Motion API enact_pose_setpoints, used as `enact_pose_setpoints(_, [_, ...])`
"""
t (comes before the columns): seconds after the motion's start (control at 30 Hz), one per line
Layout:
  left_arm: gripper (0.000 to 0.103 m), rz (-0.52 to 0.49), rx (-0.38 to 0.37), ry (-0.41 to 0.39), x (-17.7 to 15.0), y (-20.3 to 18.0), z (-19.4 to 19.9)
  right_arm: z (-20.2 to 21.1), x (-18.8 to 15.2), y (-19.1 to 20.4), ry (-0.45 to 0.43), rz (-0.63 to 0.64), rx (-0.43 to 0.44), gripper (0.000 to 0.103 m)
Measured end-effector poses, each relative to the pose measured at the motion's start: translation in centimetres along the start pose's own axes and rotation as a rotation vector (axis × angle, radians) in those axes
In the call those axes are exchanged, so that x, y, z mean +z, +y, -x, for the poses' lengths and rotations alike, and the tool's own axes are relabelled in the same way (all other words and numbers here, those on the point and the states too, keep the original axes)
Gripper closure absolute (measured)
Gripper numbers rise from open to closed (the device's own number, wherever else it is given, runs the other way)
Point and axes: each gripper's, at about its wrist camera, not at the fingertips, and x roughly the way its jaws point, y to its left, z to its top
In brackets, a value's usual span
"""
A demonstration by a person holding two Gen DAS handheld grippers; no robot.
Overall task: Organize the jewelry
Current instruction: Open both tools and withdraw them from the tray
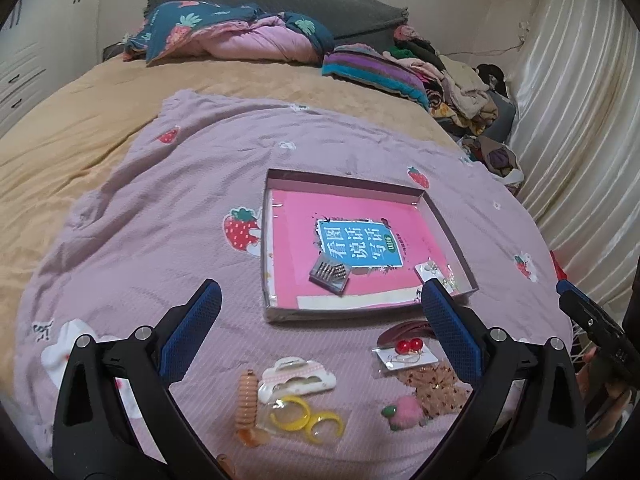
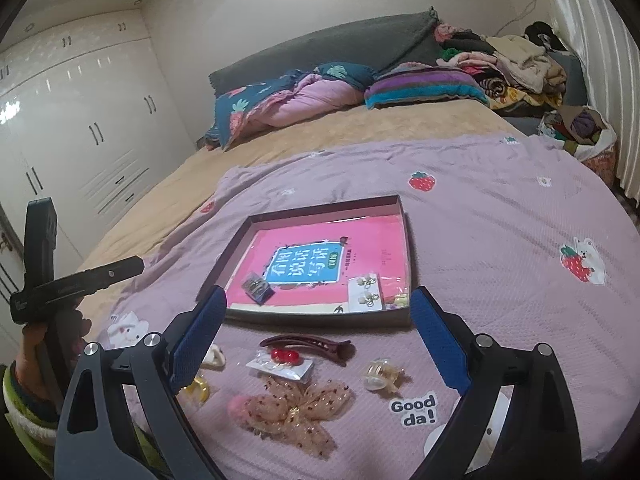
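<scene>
Waiting wide open and empty, both tongs, left tongs (image 1: pixel 320 300) and right tongs (image 2: pixel 318 308), hover over the bed. Loose hair clips (image 2: pixel 308 346) lie near the box (image 2: pixel 406 240), which already holds earrings (image 2: pixel 366 294), likely to keep things together.

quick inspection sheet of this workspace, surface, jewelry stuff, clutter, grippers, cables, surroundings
surface: lilac strawberry-print blanket spread over a tan bedsheet.
job's things: shallow open box lined with a pink book cover, holding a small hairpin pack and an earring card. Loose on the blanket in front: dark red hair clip, cherry earrings card, sequinned bow, small pearl claw clip, white claw clip, yellow rings, orange spiral tie, pink pompom.
clutter: piled clothes, rumpled duvet.
grippers: left gripper and right gripper open, empty.
cables: one wire on the wall.
surroundings: white wardrobe, curtain.
</scene>
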Motion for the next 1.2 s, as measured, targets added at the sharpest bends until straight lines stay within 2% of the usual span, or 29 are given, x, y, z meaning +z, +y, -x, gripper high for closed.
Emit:
enact_pose_setpoints(0.5, [0.01, 0.006, 0.038, -0.022, -2.3, 1.3, 3.3, 1.5, -1.5, 2.6, 0.013, 0.074, 0.036, 0.011])
enact_pose_setpoints(0.87, [0.01, -0.011, 0.052, 0.034, -6.0, 1.7, 3.2, 1.0, -3.6, 3.5, 0.07, 0.104, 0.048, 0.011])
enact_pose_setpoints(1.2, [0.01, -0.102, 0.033, 0.106, -9.8, 0.0, 1.8, 0.2, -5.2, 3.4, 0.122, 0.116, 0.043, 0.011])
